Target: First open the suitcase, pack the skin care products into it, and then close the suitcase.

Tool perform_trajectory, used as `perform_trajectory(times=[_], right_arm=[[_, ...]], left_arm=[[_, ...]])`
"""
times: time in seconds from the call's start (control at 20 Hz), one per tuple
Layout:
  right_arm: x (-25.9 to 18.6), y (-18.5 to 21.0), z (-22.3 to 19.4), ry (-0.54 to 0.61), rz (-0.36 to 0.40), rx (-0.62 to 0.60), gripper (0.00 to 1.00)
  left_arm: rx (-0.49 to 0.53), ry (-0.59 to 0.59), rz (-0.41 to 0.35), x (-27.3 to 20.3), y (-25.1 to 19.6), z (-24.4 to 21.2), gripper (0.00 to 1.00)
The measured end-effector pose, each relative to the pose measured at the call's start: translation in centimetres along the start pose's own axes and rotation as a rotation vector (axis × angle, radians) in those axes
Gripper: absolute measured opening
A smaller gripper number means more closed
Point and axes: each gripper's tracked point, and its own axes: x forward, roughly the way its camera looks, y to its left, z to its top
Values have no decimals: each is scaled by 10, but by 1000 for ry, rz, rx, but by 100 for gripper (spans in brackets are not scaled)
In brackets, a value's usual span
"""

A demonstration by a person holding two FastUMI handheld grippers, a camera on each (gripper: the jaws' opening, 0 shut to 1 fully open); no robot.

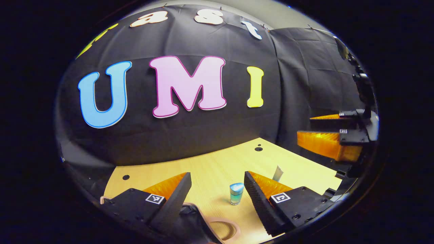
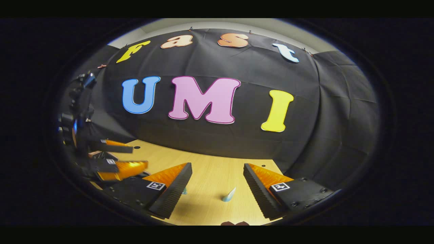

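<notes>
left gripper view: small bottle (image 1: 236, 193) at lower centre, standing upright on the table (image 1: 217, 166), clear body tinted blue-green, glossy rounded blue cap. just right of it and behind the right finger, pale tube (image 1: 277, 173), flat and tapered, tilted, partly hidden. at bottom centre, dark suitcase (image 1: 195, 222), matte dark top with a pink rounded rim and a looped pink handle, under the left finger. left gripper (image 1: 217, 189) released, jaws wide apart, nothing between them but the bottle standing farther off; ribbed inner faces on the wedge-shaped fingers, square printed markers on the blocks. table of light wood grain, smooth, with small dark round holes. at right edge, right gripper (image 1: 330, 137), two ribbed fingers parted, held above the table.

right gripper view: pale tube (image 2: 229, 195) at lower centre, slim cone-like shape, leaning, on the wood table (image 2: 210, 169). tiny bluish bit of the bottle (image 2: 184, 191) peeking beside the left finger. right gripper (image 2: 217, 184) released, jaws wide, grasping nothing. at left edge, left gripper (image 2: 125, 159), fingers parted, blurred. small dark-pink shape at the bottom edge, cannot tell what.
</notes>
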Motion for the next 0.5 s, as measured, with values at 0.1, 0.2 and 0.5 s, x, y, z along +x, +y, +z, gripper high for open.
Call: perform_trajectory(times=[0.1, 0.2, 0.5], right_arm=[[4, -7, -7, 19, 18, -4, 96], [5, -15, -14, 45, 37, 3, 98], [24, -46, -36, 98, 62, -18, 96]], left_arm=[[-3, 50, -20, 23, -18, -26, 98], [-16, 111, -35, 42, -28, -48, 98], [2, 221, -30, 118, -41, -108, 98]])
